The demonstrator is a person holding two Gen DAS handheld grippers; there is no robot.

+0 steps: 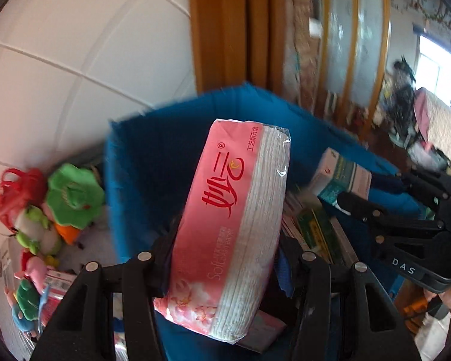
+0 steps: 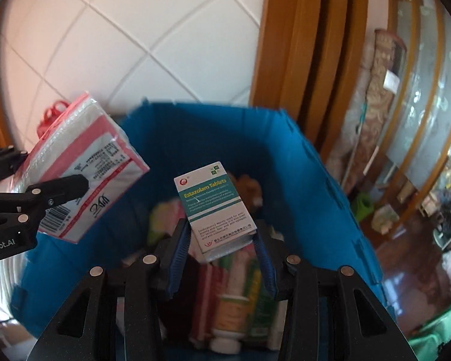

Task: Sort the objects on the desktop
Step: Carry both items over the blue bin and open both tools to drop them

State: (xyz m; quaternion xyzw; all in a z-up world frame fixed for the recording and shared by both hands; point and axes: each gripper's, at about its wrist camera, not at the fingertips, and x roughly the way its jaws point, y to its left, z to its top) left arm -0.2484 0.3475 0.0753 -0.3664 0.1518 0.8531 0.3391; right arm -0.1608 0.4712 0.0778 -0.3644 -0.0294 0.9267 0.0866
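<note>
The left gripper (image 1: 225, 267) is clamped on a pink tissue pack (image 1: 231, 222). The pack stands between the two fingers (image 1: 162, 270), gripped near its lower end, with its long axis running up and away from them and its upper end above the blue bin (image 1: 153, 156). From the right wrist view, the same tissue pack (image 2: 84, 174) hangs over the bin's left rim, barcode side showing.

The right gripper (image 2: 222, 255) is clamped on a medicine box (image 2: 216, 207) labelled "Estazolam Tablets". The blue-padded fingers (image 2: 177, 258) press on the lower part of the box; its upper part projects beyond the fingertips, tilted slightly left. The box is held above the open blue bin (image 2: 300, 186), over bottles and packets (image 2: 240, 294) lying inside.

Plush toys (image 1: 60, 204) lie beside the bin's left wall.
</note>
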